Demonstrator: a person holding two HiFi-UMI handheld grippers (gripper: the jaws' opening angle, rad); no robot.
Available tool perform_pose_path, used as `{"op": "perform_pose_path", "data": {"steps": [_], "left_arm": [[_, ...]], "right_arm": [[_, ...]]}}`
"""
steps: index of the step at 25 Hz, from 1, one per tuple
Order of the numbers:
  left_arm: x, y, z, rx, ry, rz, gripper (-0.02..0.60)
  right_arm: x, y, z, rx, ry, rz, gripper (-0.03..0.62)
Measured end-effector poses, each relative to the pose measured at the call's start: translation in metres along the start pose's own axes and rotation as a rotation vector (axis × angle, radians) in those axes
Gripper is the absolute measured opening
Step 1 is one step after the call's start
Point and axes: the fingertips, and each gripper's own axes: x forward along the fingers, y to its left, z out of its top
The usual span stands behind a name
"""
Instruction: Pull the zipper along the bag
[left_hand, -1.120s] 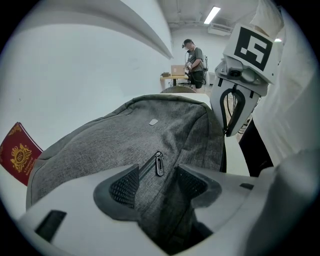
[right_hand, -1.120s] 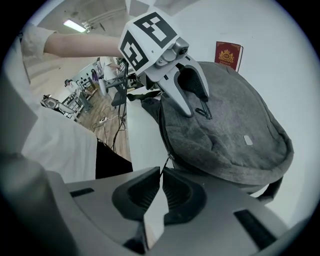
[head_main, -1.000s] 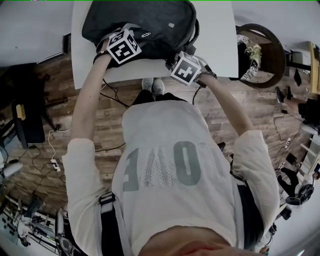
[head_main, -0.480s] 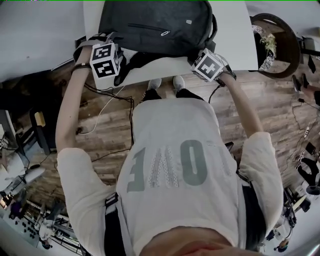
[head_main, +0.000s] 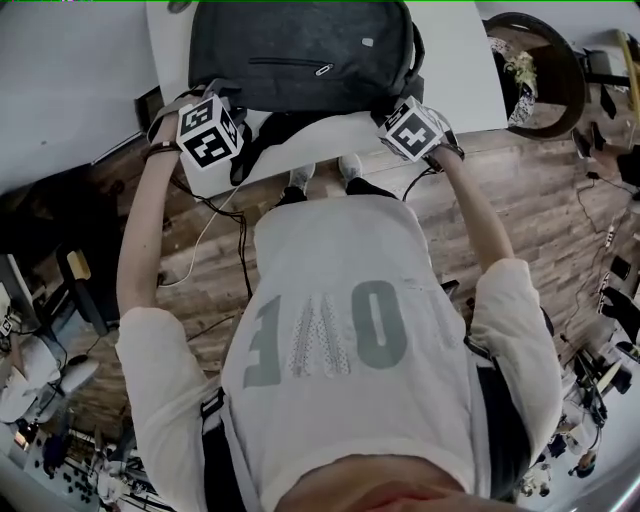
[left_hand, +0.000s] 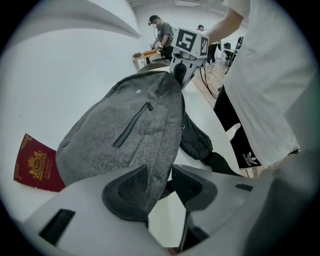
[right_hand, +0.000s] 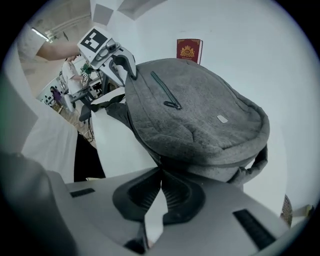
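A grey backpack (head_main: 300, 50) lies flat on the white table (head_main: 460, 70), its front-pocket zipper (head_main: 290, 63) facing up. My left gripper (head_main: 207, 100) is at the bag's near left corner. In the left gripper view its jaws (left_hand: 160, 185) are closing with the edge of the bag (left_hand: 135, 130) between them; the cloth lies against the left pad. My right gripper (head_main: 388, 106) is at the near right corner. In the right gripper view its jaws (right_hand: 161, 175) are shut, pinched on the bottom seam of the bag (right_hand: 200, 115). No zipper pull shows at either grip.
A red passport (left_hand: 36, 165) lies on the table beyond the bag, also visible as the red passport (right_hand: 189, 50). Dark straps (head_main: 265, 135) hang over the table's near edge. A round dark seat (head_main: 535, 70) stands at the right; cables run over the wooden floor.
My left gripper has moved off the top of the bag to its near left corner. The right gripper has stayed at the bag's near right corner.
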Motion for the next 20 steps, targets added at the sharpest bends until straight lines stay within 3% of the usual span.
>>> {"op": "perform_pose_path", "data": {"steps": [5,11,16,20], "left_arm": [[0.0,-0.011,0.021,-0.112,-0.046,-0.016,0.147],[0.012,-0.011,0.043,-0.226,0.028,0.055,0.141],[0.016,-0.006,0.048,-0.262,0.033,0.087,0.141],[0.019,-0.006,0.046,-0.273,0.042,0.114,0.141]], "right_arm": [[0.002,-0.057,0.008,0.03,-0.014,-0.093,0.031],[0.009,-0.119,0.031,-0.031,-0.007,-0.138,0.031],[0.007,-0.13,0.042,-0.079,-0.012,-0.136,0.031],[0.01,-0.119,0.031,-0.028,-0.018,-0.097,0.031]]}}
